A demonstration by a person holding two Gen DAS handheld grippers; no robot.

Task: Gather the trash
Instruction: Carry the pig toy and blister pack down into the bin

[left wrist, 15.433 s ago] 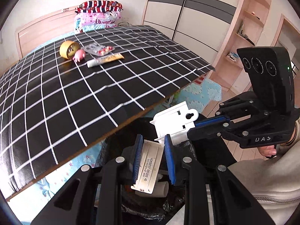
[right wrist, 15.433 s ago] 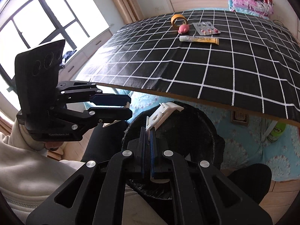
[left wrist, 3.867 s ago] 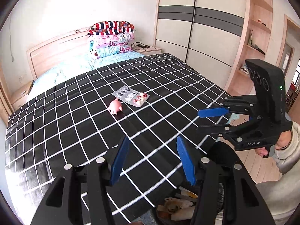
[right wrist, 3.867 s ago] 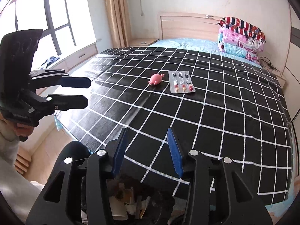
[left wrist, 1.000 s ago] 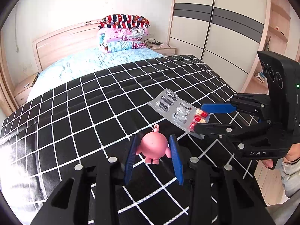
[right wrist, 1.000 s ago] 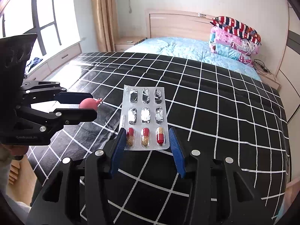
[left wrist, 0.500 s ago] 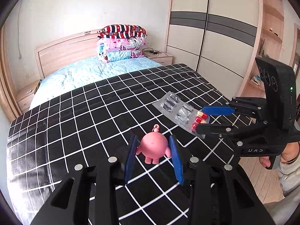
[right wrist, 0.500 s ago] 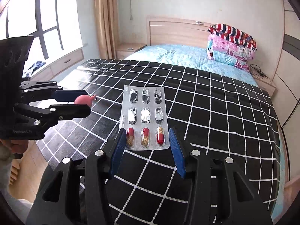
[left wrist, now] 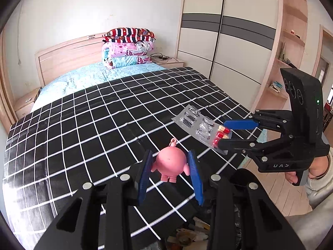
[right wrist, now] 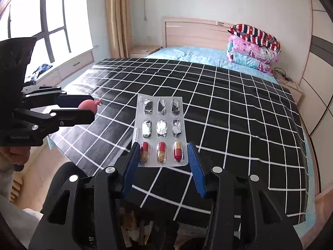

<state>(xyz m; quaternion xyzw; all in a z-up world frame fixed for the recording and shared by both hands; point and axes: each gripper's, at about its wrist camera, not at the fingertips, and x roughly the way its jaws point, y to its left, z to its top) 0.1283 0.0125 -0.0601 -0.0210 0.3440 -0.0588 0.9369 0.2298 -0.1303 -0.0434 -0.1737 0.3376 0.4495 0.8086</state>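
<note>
Nearest, 6 o'clock: black trash bag [left wrist: 187,234] with paper scraps, below both claws. Left gripper [left wrist: 169,167] clamped on pink round plastic pig figurine [left wrist: 171,163], lifted over black white-grid bedspread [left wrist: 104,125]. Right gripper [right wrist: 162,158] clamped on silver foil blister pack [right wrist: 160,129], red capsules nearest. Farthest, 12 o'clock: folded quilts [left wrist: 128,49].

A black cover with a white grid [left wrist: 108,112] is lying across the bed. Folded bedding [left wrist: 128,49] is sitting stacked against the wooden headboard [left wrist: 68,56]. A sliding-door wardrobe [left wrist: 226,33] is standing alongside, and a curtain [right wrist: 117,18] is hanging beside the window [right wrist: 47,23].
</note>
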